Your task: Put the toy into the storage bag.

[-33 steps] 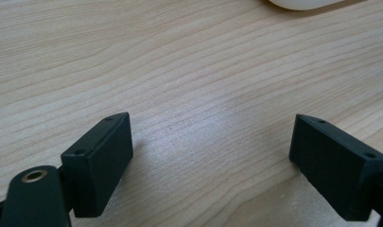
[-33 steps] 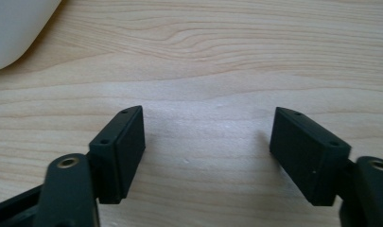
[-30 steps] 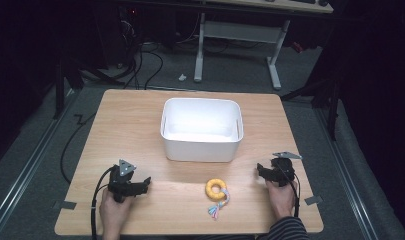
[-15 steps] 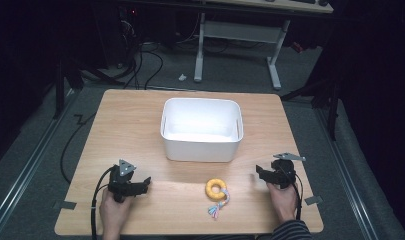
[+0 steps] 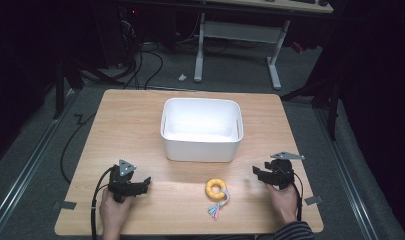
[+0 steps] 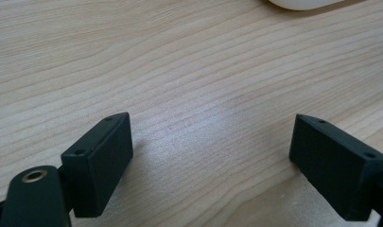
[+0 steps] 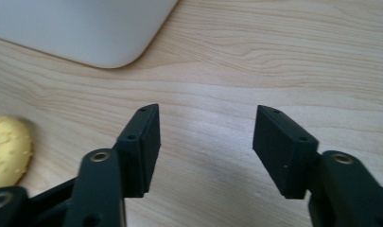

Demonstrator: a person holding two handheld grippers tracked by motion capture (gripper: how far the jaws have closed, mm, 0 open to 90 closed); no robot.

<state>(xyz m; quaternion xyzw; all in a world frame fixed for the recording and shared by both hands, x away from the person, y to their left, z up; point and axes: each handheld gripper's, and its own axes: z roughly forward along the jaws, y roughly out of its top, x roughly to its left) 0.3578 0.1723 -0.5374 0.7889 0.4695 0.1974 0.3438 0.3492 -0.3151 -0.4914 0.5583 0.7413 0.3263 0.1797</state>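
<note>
I read no writing anywhere. My left gripper and right gripper both stand spread over the grained wooden table, jaws apart and gripping nothing. A smooth, round-cornered white bin sits mid-frame; the pitted yellow ring (pastel tassel attached) lies at lower centre, between my grippers.

We hold two black grippers, the left gripper and the right gripper, each topped by a grey three-cornered plate. A black cable trails from the left one back along our hand. Each gripper's fingers are flat, matte black blocks with small screw holes on their edges, and brass-coloured rivets sit in the black arms behind them. Our right sleeve is dark with thin stripes.
</note>
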